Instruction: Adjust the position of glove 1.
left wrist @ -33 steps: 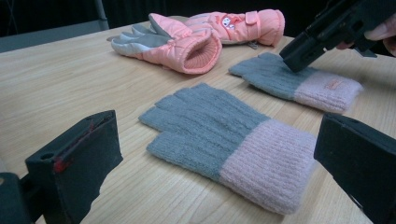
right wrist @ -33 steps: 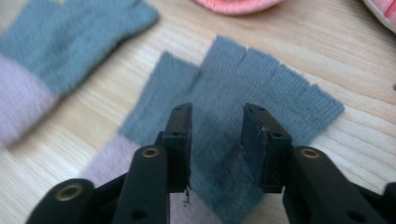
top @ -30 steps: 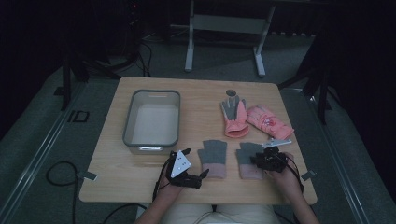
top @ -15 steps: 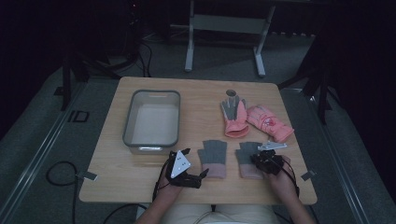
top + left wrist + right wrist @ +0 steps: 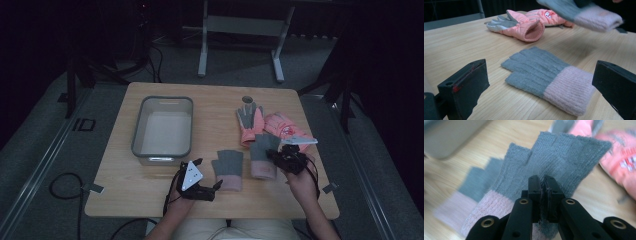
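I have the right claw [image 5: 543, 182] pinched on a grey knit glove [image 5: 564, 160], lifted just off the worktop [image 5: 150, 185] at about four o'clock. It's light, limp and floppy, so I grip the edge near its pink cuff. Fingers point toward twelve o'clock, long axis cuff-to-fingertips. My left claw [image 5: 544, 82] stands apart, framing the second grey glove [image 5: 544, 72], which lies flat.

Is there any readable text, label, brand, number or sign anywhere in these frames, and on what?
No readable text anywhere.
Pink padded glove: a small printed motif, too blurred to tell whether it holds letters.
Grey knit glove held in the right gripper: no label visible.
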`<state>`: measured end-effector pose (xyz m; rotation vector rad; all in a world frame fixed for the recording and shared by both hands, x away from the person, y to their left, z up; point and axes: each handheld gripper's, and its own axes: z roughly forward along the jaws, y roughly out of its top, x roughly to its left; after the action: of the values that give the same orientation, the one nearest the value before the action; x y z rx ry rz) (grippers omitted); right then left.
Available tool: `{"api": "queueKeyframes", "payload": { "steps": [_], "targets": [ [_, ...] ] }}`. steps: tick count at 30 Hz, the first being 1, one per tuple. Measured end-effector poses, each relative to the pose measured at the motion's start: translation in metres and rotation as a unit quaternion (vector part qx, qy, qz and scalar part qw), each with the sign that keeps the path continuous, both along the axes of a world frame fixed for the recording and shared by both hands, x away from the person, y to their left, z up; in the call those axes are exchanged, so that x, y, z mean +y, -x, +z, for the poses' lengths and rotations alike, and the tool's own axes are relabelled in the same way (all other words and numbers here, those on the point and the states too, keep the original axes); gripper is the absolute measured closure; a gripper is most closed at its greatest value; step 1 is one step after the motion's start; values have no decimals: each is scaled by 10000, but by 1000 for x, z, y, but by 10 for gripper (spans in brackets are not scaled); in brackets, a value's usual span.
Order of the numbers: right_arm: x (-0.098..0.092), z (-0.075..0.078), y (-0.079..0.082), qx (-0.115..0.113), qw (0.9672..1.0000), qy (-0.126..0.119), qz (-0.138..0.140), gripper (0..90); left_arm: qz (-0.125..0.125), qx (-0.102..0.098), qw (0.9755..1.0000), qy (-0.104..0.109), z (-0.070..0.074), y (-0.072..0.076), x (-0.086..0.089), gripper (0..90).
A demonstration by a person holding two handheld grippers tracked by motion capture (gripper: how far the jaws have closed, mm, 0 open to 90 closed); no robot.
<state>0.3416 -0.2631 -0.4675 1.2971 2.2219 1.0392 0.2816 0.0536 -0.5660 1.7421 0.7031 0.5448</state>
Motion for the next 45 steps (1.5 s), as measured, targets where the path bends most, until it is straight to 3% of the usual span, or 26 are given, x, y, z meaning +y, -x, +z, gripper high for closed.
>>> {"api": "queueKeyframes", "payload": {
  "steps": [3, 7, 13, 18, 23, 33, 42, 45],
  "targets": [
    [18, 8, 0, -49, 9999, -65, 123, 848, 64, -77, 9999, 66, 1, 2, 2, 0],
    [43, 9, 1, -9, 9994, -142, 327, 848, 105, -200, 9995, 219, 3, 4, 4, 0],
    [74, -7, 0, 206, 9981, -95, 569, 848, 121, -187, 9995, 236, 2, 4, 5, 0],
    [88, -24, -3, 413, 9975, -44, 576, 848, 89, -183, 9995, 240, 2, 4, 5, 0],
    [95, -40, -2, 574, 9964, 51, 622, 847, 18, -148, 9995, 267, 2, 4, 5, 0],
    [96, -58, -6, 917, 9934, 78, 679, 840, 21, -105, 9999, 96, 1, 3, 2, 0],
    [96, -66, -9, 981, 9923, 92, 744, 817, -24, -69, 10000, 51, 0, 2, 1, 0],
    [95, -68, -10, 1011, 9918, 66, 780, 807, 32, -93, 9999, -53, -1, 1, 0, 0]
  ]
}}
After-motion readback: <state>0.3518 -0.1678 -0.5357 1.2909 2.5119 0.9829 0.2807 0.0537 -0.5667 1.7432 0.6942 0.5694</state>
